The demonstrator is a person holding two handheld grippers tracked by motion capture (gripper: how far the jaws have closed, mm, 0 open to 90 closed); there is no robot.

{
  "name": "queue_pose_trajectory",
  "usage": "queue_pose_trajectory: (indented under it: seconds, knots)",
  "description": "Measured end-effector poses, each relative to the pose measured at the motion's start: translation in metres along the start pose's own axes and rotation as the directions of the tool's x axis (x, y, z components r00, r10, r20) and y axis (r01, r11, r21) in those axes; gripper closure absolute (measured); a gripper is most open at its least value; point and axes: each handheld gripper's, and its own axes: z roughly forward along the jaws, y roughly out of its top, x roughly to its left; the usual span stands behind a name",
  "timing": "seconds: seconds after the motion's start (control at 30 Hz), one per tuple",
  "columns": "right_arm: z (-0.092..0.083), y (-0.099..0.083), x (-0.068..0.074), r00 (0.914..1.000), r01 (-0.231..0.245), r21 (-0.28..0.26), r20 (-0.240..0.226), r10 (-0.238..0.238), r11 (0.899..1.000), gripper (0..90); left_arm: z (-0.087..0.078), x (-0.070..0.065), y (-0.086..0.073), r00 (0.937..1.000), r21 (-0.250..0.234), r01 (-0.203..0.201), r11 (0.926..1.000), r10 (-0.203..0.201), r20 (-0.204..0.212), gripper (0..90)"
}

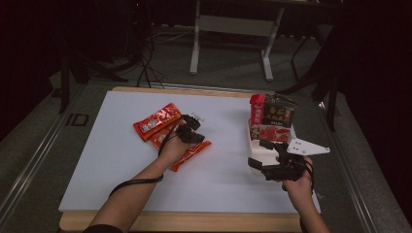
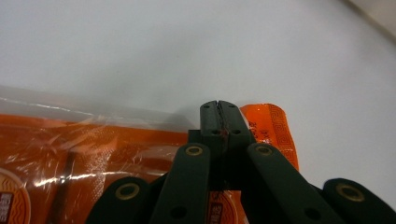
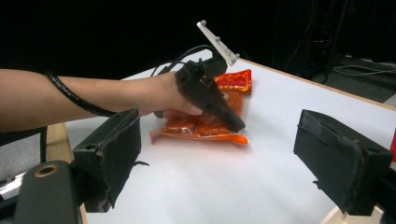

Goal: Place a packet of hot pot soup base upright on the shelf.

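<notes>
The left gripper [image 1: 190,130] has its jaws pressed together; in the left gripper view the two black tips meet with no gap, poised over the edge of an orange snack packet [image 2: 93,154] and resting against it or just above; I cannot tell which. From the high view that gripper sits over the middle of the white board [image 1: 121,160], the left hand [image 1: 172,148] wrapped around its body, a black cable trailing back along the forearm. The orange packet [image 1: 192,153] lies flat beneath it, angled toward the near right. Just to the far left lies a second, red-orange packet [image 1: 156,121], overlapping the first.

The right gripper [image 1: 272,162] stands wide, its two padded jaws far apart in its own view with nothing between them. It hovers near the right side of the board, right beside a white tray [image 1: 260,150]. At the far end of that tray red and dark snack bags [image 1: 272,116] stand upright.
</notes>
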Motion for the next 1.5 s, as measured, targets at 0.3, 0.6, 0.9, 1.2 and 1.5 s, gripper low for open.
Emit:
queue_pose_trajectory:
  seconds: [0.3,0.6,0.9,1.2,1.5]
  knots:
    - [0.0,0.0,0.001,1.0,0.003,-0.002,-0.003,-0.003,1.0,14.8,-0.005,-0.003,-0.007,0.9995,0.022,-0.031,0.9993,0.031,0.007,90.0]
    - [0.0,0.001,0.003,1.0,0.009,-0.002,-0.001,-0.009,1.0,14.8,-0.023,-0.009,-0.033,0.9983,0.021,-0.024,0.9995,0.023,0.053,90.0]
    - [0.0,0.002,0.004,0.9999,0.011,-0.002,0.0,-0.011,1.0,14.8,-0.038,-0.011,-0.054,0.9969,0.021,-0.03,0.9993,0.029,0.074,90.0]
    - [-0.004,0.004,0.004,0.9997,0.017,-0.021,0.016,-0.016,1.0,14.8,-0.051,-0.01,-0.066,0.9925,0.019,-0.039,0.9991,0.037,0.117,90.0]
    - [-0.002,0.004,0.005,0.9999,0.015,-0.008,0.006,-0.015,1.0,14.8,-0.081,0.012,-0.072,0.9964,-0.093,-0.003,0.9957,0.011,0.085,90.0]
